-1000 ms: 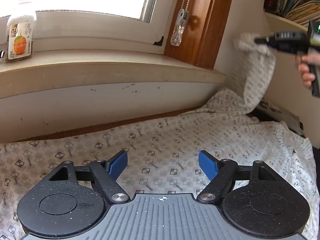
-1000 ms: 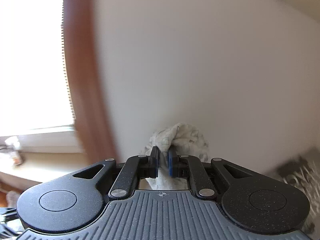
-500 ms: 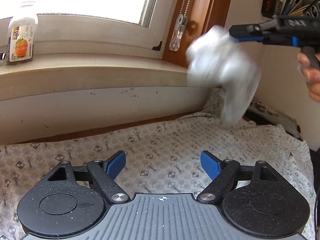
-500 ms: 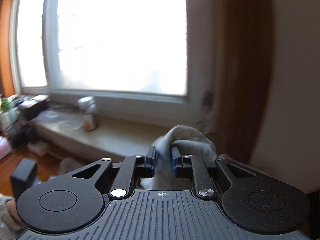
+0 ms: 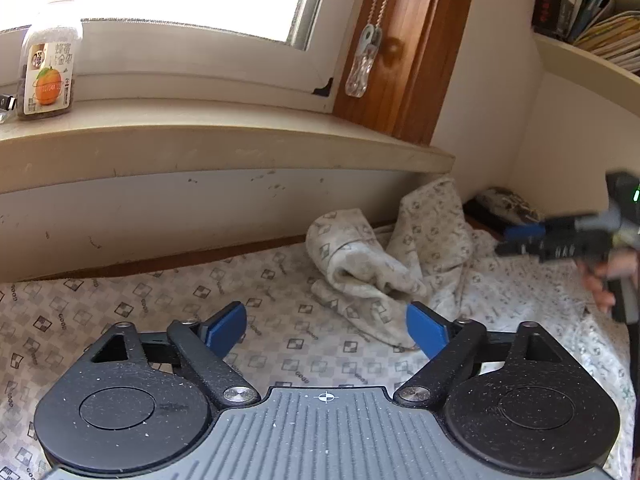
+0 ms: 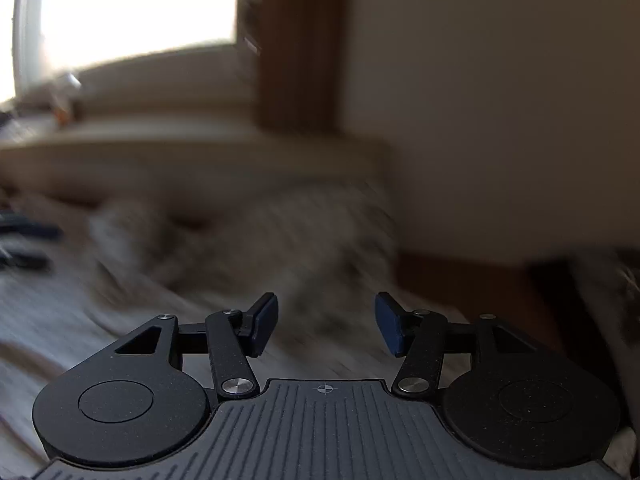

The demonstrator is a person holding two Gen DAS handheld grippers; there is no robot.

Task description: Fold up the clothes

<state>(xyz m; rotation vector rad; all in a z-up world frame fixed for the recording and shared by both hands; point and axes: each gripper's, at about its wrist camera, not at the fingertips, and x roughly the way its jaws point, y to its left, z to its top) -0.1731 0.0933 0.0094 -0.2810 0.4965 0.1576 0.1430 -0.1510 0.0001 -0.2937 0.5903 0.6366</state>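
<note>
A white garment [image 5: 280, 320] with a small grey check print lies spread on the surface under the window. Its sleeve [image 5: 360, 264] lies flopped over in a loose heap on the garment's far right part. My left gripper [image 5: 326, 330] is open and empty, low over the cloth just in front of the heap. My right gripper [image 6: 326, 326] is open and empty; it also shows at the right edge of the left wrist view [image 5: 520, 240], beside the heap. The right wrist view is blurred; the garment [image 6: 280, 240] shows there as a pale smear.
A beige window sill [image 5: 200, 144] runs along the back, with a bottle [image 5: 48, 68] bearing an orange label at its left. A wooden frame [image 5: 416, 48] and blind-cord pull [image 5: 362, 64] stand at the corner. A bookshelf [image 5: 592, 12] is at upper right.
My right gripper swung the held sleeve leftward over the garment, opened and let it drop, then pulled back down to the right. My left gripper stayed open and nearly still.
</note>
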